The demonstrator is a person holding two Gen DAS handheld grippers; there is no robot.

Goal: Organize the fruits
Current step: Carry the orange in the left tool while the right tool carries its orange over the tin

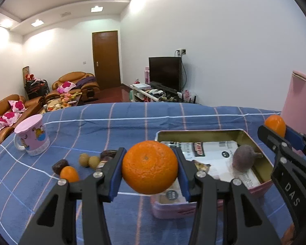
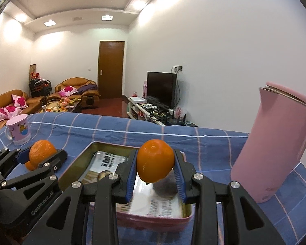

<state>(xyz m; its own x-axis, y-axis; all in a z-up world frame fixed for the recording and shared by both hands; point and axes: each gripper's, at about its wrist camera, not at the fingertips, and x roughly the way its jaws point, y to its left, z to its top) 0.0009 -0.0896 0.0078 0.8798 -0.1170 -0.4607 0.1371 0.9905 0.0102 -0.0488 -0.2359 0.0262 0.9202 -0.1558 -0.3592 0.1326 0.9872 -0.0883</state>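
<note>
Aloft, left gripper (image 1: pixel 150 168) clamps big orange (image 1: pixel 150 167), right gripper (image 2: pixel 155 168) small orange (image 2: pixel 155 161), above tin's rim (image 1: pixel 197 132).

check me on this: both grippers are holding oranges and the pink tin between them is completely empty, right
Not quite. Both the left gripper and right gripper do hold oranges, but the pink tin is not empty: the left wrist view shows a dark purplish fruit and printed packets inside.

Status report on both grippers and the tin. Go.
Left gripper shut on large orange, beside tin. Right gripper shut on small orange, above tin. Purple fruit already inside.
</note>
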